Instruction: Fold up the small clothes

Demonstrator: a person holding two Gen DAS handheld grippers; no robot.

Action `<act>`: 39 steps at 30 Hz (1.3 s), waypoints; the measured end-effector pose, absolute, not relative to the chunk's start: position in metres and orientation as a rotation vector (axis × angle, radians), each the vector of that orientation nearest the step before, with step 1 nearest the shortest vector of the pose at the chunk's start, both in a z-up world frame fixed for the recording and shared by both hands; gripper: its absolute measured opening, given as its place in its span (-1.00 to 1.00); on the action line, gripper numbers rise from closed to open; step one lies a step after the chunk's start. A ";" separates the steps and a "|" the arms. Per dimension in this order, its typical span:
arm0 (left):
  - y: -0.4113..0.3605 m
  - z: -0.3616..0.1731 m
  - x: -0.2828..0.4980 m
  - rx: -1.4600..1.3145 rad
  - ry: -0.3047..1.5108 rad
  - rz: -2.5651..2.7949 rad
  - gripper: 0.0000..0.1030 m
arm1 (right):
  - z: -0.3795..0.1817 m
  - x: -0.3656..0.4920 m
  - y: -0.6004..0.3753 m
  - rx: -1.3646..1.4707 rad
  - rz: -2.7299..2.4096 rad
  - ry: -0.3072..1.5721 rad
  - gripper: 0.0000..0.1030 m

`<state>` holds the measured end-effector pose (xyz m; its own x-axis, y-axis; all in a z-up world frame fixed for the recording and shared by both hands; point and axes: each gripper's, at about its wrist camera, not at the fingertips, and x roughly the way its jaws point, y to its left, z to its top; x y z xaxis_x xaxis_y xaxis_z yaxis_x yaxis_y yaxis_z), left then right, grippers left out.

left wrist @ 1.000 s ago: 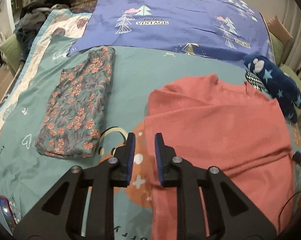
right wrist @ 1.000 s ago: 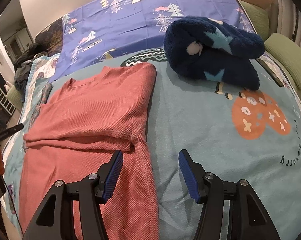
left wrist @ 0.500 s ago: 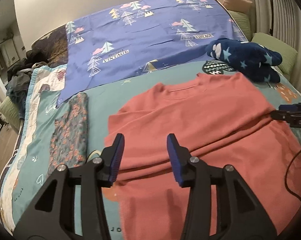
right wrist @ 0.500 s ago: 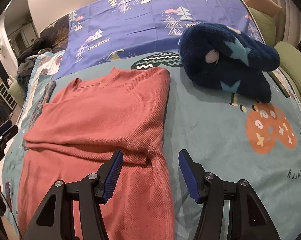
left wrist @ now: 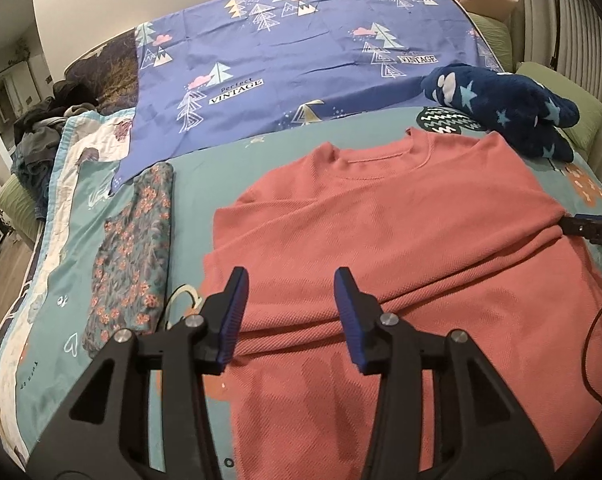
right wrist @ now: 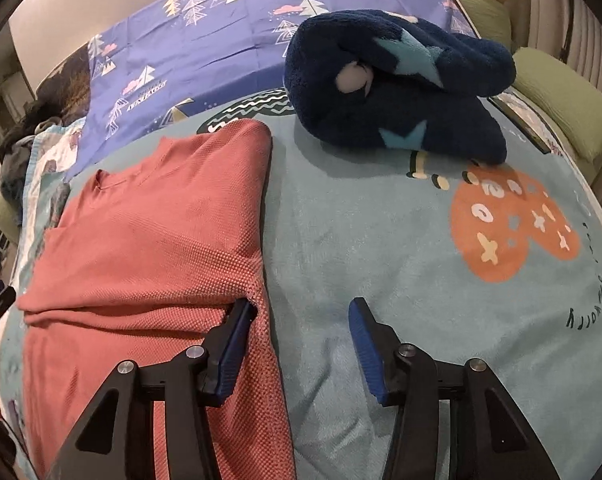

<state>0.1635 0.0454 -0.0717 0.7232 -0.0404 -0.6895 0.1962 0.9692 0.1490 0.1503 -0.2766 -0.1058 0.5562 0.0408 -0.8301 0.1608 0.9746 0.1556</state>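
A salmon knit sweater [left wrist: 381, 220] lies flat on the teal blanket [right wrist: 381, 240], collar away from me, with a fold ridge across its middle. My left gripper [left wrist: 291, 276] is open just above that ridge on the sweater's left half, nothing between its pads. My right gripper [right wrist: 301, 304] is at the sweater's [right wrist: 149, 240] right edge with its jaws closing. The hem edge lies just inside its left finger [right wrist: 237, 332], unpinched. The right gripper's tip [left wrist: 593, 230] also shows at the sweater's right side in the left wrist view.
A folded floral garment [left wrist: 133, 248] lies left of the sweater. A navy star plush [right wrist: 401, 92] sits beyond its right shoulder. A purple tree-print sheet [left wrist: 301, 52] covers the far bed. Green pillows [right wrist: 561, 100] line the right, and a clothes pile [left wrist: 41, 128] the far left.
The left gripper opened and swung right from the sweater's left edge to above its folded middle. The right gripper sank toward the sweater's right edge and its jaws narrowed a little.
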 end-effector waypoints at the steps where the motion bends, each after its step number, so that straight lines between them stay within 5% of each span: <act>1: 0.046 -0.072 0.163 0.215 0.755 -0.131 -0.09 | -0.104 0.149 -0.278 0.235 -0.067 0.983 -0.03; 11: 0.053 -0.076 0.164 0.199 0.770 -0.121 0.00 | -0.079 0.132 -0.284 0.290 0.022 0.906 0.01; 23: 0.109 -0.126 0.197 0.076 0.872 0.034 0.49 | -0.109 0.166 -0.277 0.248 0.011 0.986 0.08; 39: 0.156 -0.116 0.118 -0.127 0.914 -0.129 0.49 | -0.084 0.096 -0.288 0.290 0.104 0.960 0.08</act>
